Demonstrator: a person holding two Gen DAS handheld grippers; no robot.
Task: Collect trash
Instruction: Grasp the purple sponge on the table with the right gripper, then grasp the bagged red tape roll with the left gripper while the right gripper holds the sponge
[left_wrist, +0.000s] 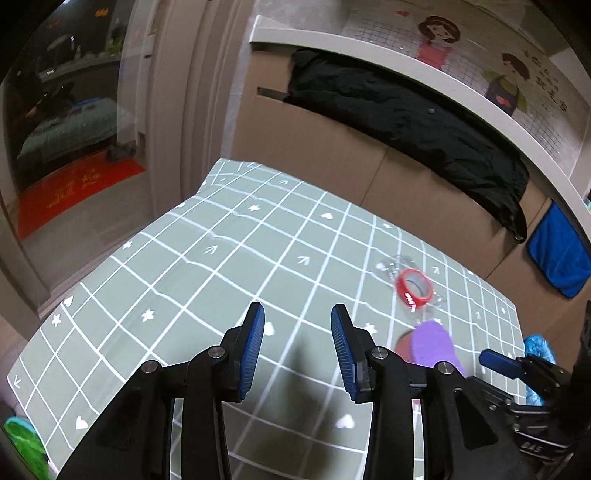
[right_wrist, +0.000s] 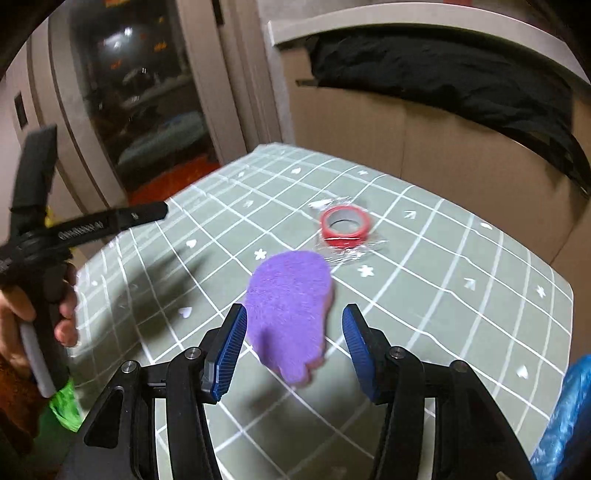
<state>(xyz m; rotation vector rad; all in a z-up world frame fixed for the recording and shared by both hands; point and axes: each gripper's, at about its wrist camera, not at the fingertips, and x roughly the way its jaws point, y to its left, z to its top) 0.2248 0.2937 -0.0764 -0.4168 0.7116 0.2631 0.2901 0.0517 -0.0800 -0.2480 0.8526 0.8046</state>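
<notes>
A table (left_wrist: 207, 258) with a pale green cloth, crossed by white lines and small white stars, hearts and arrows, stands against cardboard boxes (left_wrist: 332, 147). A black garment (left_wrist: 406, 122) hangs over the boxes at 1 o'clock, and a dark glass door (left_wrist: 66, 110) is at 10 o'clock, with a red mat (left_wrist: 74, 192) on the floor before it.

The left gripper (left_wrist: 297, 350) hovers above the near part of the cloth, its blue pads spread wide with nothing between them. The right gripper (right_wrist: 294, 347) is also spread apart and holds nothing; it points at the purple sponge (right_wrist: 291, 314), which lies between the pads but a little beyond them, perhaps not touching either one, as the picture is blurred here.

The sponge's long axis runs from 12 to 6 o'clock in the right view, with the narrow end toward the gripper. Just beyond it, at 1 o'clock, a red tape roll (right_wrist: 345, 225) lies flat in a clear wrapper (right_wrist: 351, 251). Blue plastic (right_wrist: 565, 413) shows at 4 o'clock, green plastic (right_wrist: 66, 406) at 8 o'clock.
</notes>
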